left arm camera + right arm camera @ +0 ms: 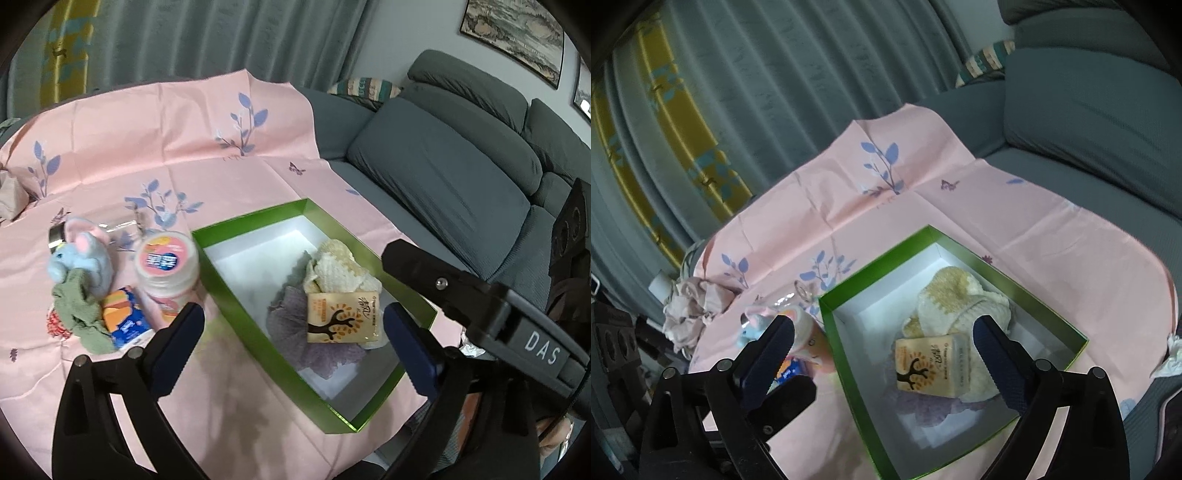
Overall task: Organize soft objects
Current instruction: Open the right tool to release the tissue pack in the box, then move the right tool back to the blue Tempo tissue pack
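Note:
A green box (255,299) (834,332) with a white inside lies on a pink cloth. In it are a cream knitted cloth (340,273) (960,299), a purple cloth (291,306) (934,406) and a tissue pack with a tree print (341,317) (931,365). Left of the box lie a blue plush mouse (81,258), a green cloth (79,314), a blue-orange packet (125,317) and a pink-lidded jar (166,269). My left gripper (291,343) is open and empty above the box's near left part. My right gripper (882,354) is open and empty above the box.
The pink cloth (166,147) (1052,240) covers a grey sofa seat (443,177). A crumpled pinkish cloth (690,306) lies at its far left edge. Curtains hang behind. My right gripper's body (480,306) shows at the right of the left wrist view.

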The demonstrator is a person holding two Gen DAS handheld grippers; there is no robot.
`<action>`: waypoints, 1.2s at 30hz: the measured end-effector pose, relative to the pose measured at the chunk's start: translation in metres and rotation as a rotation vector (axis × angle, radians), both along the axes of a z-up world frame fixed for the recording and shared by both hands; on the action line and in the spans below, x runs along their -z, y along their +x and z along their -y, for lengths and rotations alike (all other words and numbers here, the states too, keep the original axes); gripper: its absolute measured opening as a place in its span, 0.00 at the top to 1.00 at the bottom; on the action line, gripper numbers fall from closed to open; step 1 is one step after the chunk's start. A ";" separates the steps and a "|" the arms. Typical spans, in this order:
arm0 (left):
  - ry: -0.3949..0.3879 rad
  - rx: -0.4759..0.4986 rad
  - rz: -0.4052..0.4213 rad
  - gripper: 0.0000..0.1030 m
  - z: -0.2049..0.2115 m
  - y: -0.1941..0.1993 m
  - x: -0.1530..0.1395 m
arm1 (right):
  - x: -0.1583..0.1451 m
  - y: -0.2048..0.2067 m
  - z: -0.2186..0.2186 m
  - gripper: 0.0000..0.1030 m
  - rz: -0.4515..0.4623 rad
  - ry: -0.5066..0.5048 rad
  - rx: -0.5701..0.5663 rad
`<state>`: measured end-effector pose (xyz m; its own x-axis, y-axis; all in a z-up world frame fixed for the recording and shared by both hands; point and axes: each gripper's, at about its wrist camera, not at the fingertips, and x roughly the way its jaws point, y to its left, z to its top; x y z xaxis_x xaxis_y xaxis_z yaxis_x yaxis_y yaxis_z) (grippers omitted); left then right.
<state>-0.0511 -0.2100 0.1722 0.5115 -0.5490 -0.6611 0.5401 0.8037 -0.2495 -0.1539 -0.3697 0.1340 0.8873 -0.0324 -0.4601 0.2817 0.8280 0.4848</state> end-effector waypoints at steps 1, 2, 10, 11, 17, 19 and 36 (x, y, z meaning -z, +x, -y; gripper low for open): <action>-0.007 -0.006 0.000 0.05 -0.005 -0.001 -0.002 | -0.002 -0.001 -0.002 0.04 0.000 -0.011 0.001; -0.014 -0.011 0.000 0.05 -0.010 -0.002 -0.003 | -0.004 -0.001 -0.005 0.04 0.001 -0.021 0.002; -0.072 -0.116 0.028 0.04 -0.067 -0.005 -0.015 | -0.016 -0.007 -0.021 0.04 0.015 -0.078 0.011; -0.071 -0.129 0.032 0.04 -0.075 -0.006 -0.015 | -0.017 -0.007 -0.023 0.04 0.018 -0.082 0.009; -0.065 -0.265 0.052 0.04 -0.139 -0.008 -0.005 | -0.021 -0.004 -0.039 0.04 0.018 -0.102 -0.012; -0.061 -0.332 0.049 0.04 -0.162 -0.007 0.002 | -0.021 0.001 -0.045 0.04 0.018 -0.098 -0.043; -0.177 -0.644 -0.252 0.05 -0.288 0.022 0.110 | 0.018 0.081 -0.144 0.10 -0.046 -0.135 -0.300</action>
<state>-0.0291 0.0782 0.0621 0.6137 -0.2992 -0.7307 -0.1199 0.8794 -0.4608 -0.0732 -0.2260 0.1155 0.8451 0.1636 -0.5089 0.0347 0.9332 0.3577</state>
